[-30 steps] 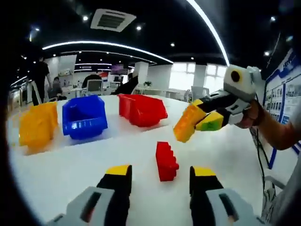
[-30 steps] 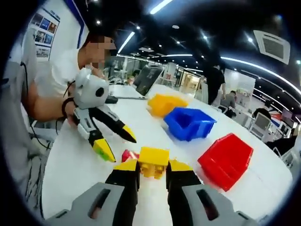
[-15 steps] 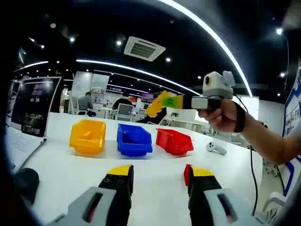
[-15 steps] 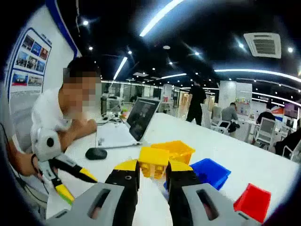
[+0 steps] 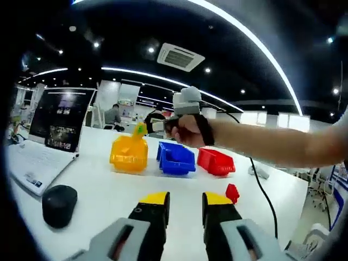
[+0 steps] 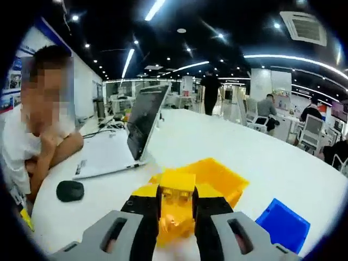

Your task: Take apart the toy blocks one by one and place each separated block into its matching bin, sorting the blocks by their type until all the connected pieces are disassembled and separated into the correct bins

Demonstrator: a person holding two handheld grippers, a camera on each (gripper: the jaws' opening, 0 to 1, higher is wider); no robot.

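1. Jaws of the right gripper (image 6: 175,209) are clamped on a yellow block (image 6: 176,204), its studded top poking up between the tips. The block hangs directly over the yellow bin (image 6: 220,176), which judging by colour is its matching home, so the hold looks like the last moment before a drop.
2. From the left gripper view, the right gripper (image 5: 142,129) reaches out in the person's hand (image 5: 187,129) above the yellow bin (image 5: 129,155); the blue bin (image 5: 176,160) and red bin (image 5: 216,162) sit in a row just beside it on the white counter (image 5: 98,190).
3. The left gripper (image 5: 184,209) waits low over the counter, jaws close together with only a narrow gap and nothing between them.
4. A red block (image 5: 232,192) lies on the counter near the left gripper's right jaw, well apart from the bins; it is probably next to be sorted.
5. A laptop (image 6: 147,122) and a mouse (image 6: 70,190) stand off to the side, away from the bins.
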